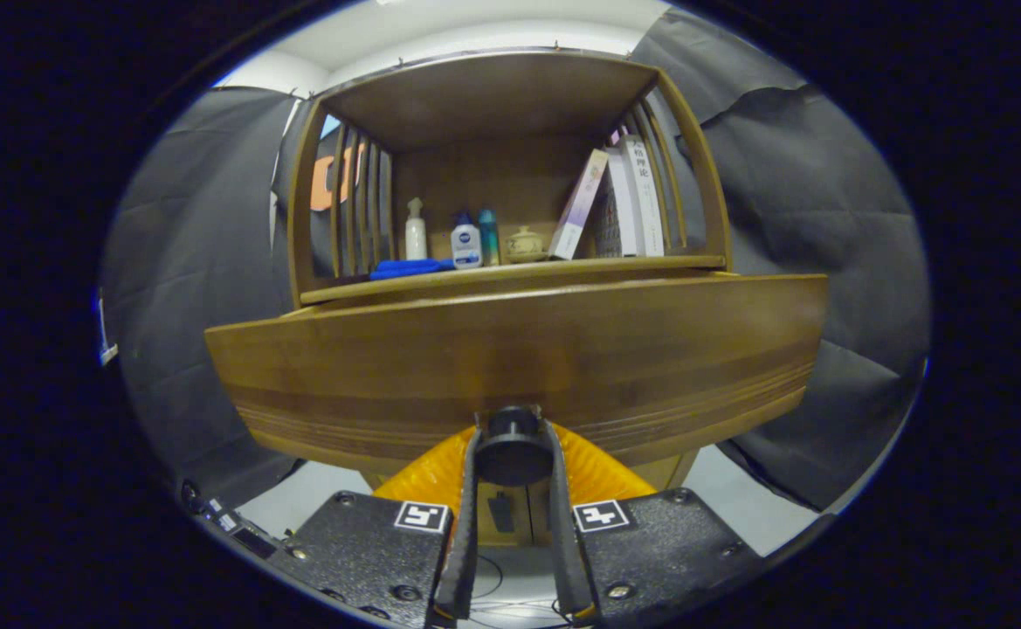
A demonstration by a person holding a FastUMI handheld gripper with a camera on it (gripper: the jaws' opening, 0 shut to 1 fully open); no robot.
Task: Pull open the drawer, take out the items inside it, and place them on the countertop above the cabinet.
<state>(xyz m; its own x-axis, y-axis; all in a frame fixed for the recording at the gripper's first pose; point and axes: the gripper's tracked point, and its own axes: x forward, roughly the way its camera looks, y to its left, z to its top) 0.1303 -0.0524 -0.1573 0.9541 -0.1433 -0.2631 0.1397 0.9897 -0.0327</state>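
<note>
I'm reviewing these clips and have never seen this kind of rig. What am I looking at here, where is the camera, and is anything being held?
The camera rides on a hand-held two-finger gripper and looks forward along its fingers. Both fingers press on the round knob of a wooden drawer front, so it grips the handle. On the countertop above, inside an open shelf, stand a white pump bottle, two more bottles, a small jar, leaning books and a flat blue item. The drawer's contents are hidden.

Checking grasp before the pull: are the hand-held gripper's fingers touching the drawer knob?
Touching. The gripper view shows the hand-held gripper closed on the drawer knob: both fingers lie against its sides with no gap.
</note>
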